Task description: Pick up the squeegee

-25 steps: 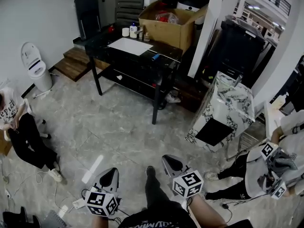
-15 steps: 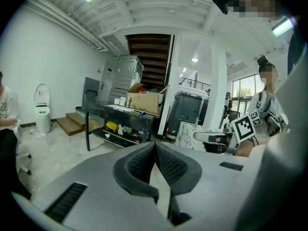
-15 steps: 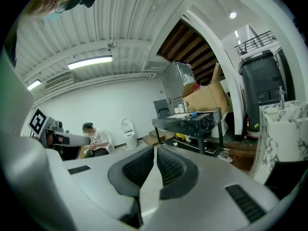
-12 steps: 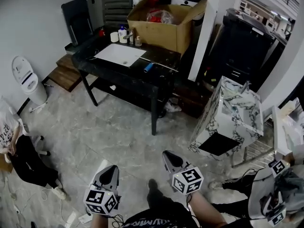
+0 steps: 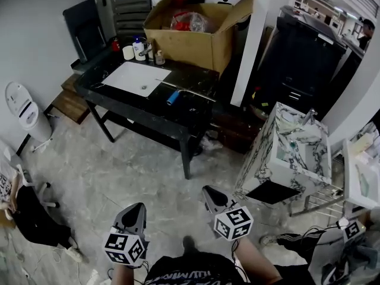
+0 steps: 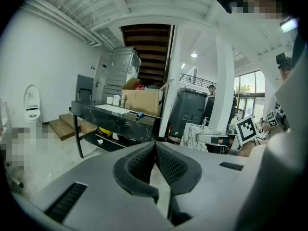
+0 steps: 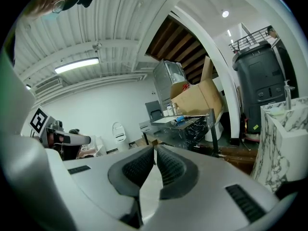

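Since the earlier frames the black stone-topped table (image 5: 199, 107) has been brought closer and sits lower in the head view. Both grippers have been carried toward it, and neither has changed its grip.

- Left gripper (image 5: 138, 207): jaws closed tip to tip, nothing between them. It is held low at the near edge of the view, pointing at the table.
- Right gripper (image 5: 207, 190): jaws likewise closed and empty, held beside the left one and a little further forward.
- Grey marbled floor (image 5: 119, 165): an open stretch is seen between both grippers and the table's front edge. Both are well apart from the table.
- Blue-handled squeegee (image 5: 173, 97): lying flat on the table top, toward its right-hand end, near the front edge and above the front corner leg. It is just right of the white rectangular basin (image 5: 132, 78) set into the top.
- The blue handle is angled toward the table's front edge. A thin pale bar, taken to be the blade, runs crosswise along the top at its far end.
- Bearing: the squeegee lies straight ahead and up-view, roughly between the two grippers' lines. The right gripper is judged a shade nearer.
- It also shows as a small blue mark on the table edge in the left gripper view (image 6: 140, 114) and the right gripper view (image 7: 179, 119).
- Brown cardboard box (image 5: 190, 40): standing at the back of the table, behind the squeegee and not touching it.

Judgement: jaws must be opened before the handle can be taken; approach not finished.
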Available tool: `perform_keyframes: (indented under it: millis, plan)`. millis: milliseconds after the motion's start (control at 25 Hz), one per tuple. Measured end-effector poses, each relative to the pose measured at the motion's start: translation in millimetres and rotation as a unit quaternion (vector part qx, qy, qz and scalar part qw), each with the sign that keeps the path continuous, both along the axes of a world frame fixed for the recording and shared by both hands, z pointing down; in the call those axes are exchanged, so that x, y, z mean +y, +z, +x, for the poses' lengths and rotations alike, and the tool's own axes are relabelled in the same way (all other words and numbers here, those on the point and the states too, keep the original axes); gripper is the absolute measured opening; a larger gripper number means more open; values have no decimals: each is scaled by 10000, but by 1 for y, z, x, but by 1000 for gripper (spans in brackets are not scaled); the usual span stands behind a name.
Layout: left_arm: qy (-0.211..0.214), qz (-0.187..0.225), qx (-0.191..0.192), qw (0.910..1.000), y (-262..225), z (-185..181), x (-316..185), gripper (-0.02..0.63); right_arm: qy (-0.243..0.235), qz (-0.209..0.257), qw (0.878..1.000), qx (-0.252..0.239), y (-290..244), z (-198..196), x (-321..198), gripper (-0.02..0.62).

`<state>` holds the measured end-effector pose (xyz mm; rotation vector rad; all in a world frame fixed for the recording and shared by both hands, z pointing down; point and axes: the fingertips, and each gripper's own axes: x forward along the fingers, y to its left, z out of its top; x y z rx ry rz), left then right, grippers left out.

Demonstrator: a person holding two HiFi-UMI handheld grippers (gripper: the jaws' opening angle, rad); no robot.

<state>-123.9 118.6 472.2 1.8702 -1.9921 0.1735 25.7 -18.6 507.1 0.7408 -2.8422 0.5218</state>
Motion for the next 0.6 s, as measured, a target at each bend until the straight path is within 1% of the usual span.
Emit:
perform_keyframes:
  millis: [280, 480, 600]
  plan:
    - [-1, -71, 107, 9999, 13, -12, -34, 20, 40, -96, 9999, 24, 11, -10, -35, 50]
    - [163, -43, 12, 9999, 7, -27, -75, 20, 362, 68, 9992, 165, 9, -11, -72, 50]
    - [338, 7, -62, 9994, 2, -40, -115, 20, 615, 153, 9978, -177, -6, -13, -99, 51]
